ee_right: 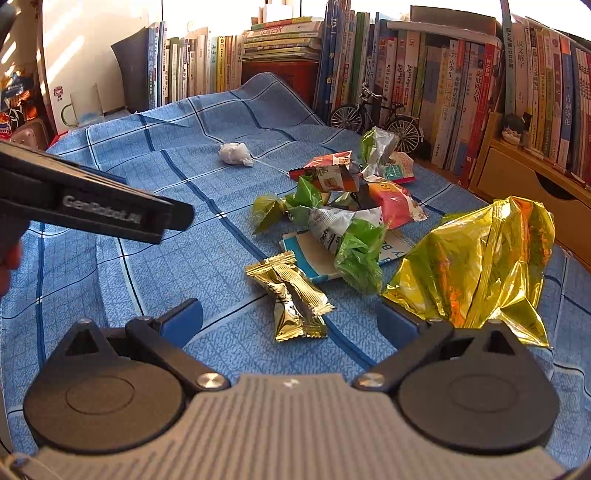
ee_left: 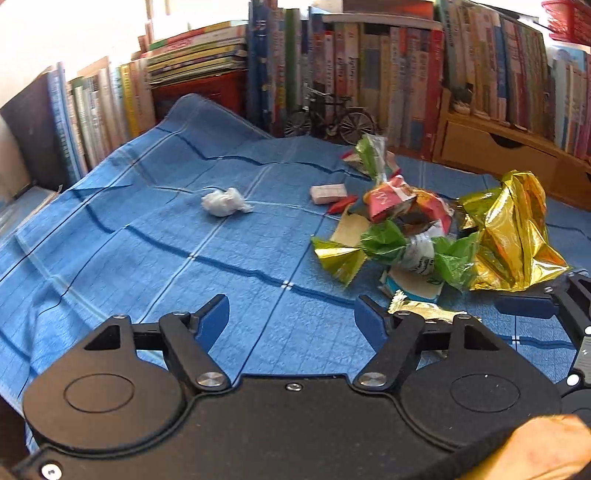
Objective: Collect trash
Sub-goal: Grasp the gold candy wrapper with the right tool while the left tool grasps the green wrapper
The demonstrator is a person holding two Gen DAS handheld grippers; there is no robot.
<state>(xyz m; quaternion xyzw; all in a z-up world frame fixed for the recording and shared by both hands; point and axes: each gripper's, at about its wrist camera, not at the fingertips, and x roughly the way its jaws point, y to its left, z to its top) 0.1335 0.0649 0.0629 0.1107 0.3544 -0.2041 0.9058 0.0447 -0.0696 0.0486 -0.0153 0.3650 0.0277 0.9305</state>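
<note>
A heap of trash lies on the blue checked cloth [ee_left: 147, 258]. In it are a big crumpled gold foil bag [ee_right: 480, 266], green wrappers [ee_right: 354, 254], red snack packets [ee_right: 391, 203] and a white-and-teal carton [ee_right: 306, 258]. A small gold wrapper [ee_right: 295, 295] lies on the cloth just ahead of my right gripper [ee_right: 290, 315], which is open and holds nothing, its right finger beside the foil bag. A crumpled white tissue [ee_left: 223, 201] sits apart to the left, with a small pink pack [ee_left: 328, 192] near it. My left gripper [ee_left: 291, 310] is open and empty, left of the heap [ee_left: 399, 236].
Rows of books [ee_right: 424, 74] line the back and right. A model bicycle [ee_right: 380, 114] stands at their foot behind the heap. A wooden drawer box [ee_right: 528, 184] sits at the right, and a red basket [ee_left: 569, 18] at the top right. The cloth rises over a red box [ee_left: 207, 92].
</note>
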